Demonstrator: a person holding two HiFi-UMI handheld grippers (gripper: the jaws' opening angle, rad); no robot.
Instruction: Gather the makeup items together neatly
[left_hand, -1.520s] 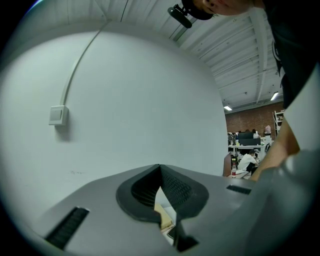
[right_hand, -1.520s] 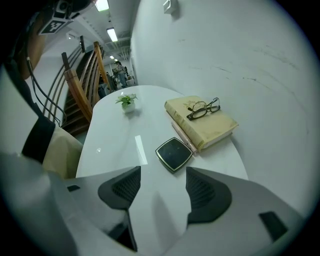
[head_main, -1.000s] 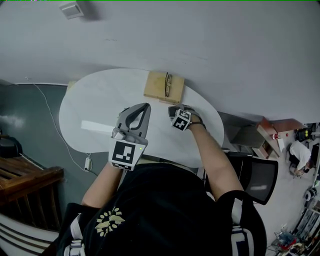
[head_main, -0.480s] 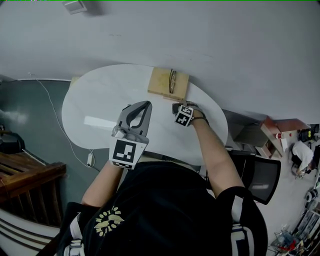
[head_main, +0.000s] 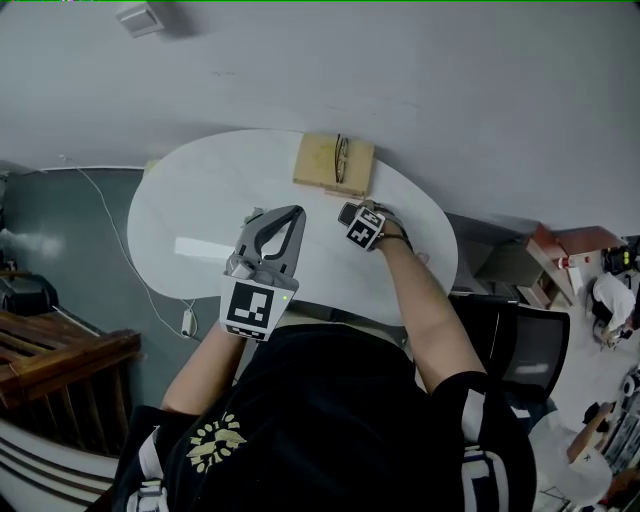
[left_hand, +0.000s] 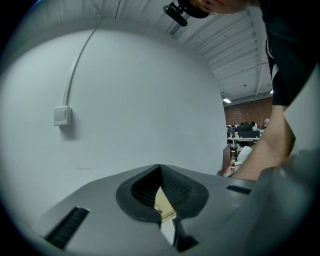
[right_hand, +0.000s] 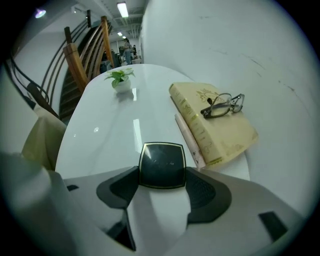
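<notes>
A square black compact (right_hand: 161, 165) with a gold rim lies on the white table (head_main: 200, 210), just in front of the book. My right gripper (right_hand: 162, 172) is low over the table, its jaws wide, with the compact between the tips and no clear squeeze on it. In the head view the compact (head_main: 347, 213) shows just beyond the right gripper (head_main: 352, 214). A thin pink stick (right_hand: 189, 140) lies along the book's near edge. My left gripper (head_main: 290, 212) is raised over the table's middle, tips together and holding nothing; the left gripper (left_hand: 160, 167) faces the wall.
A tan book (head_main: 333, 163) with folded glasses (right_hand: 223, 105) on it sits at the table's far edge by the wall. A small potted plant (right_hand: 120, 77) stands farther along the table. A black chair (head_main: 520, 350) is on the right.
The right gripper has edged a little toward the book with the compact at its tips. The left gripper has stayed where it was.
</notes>
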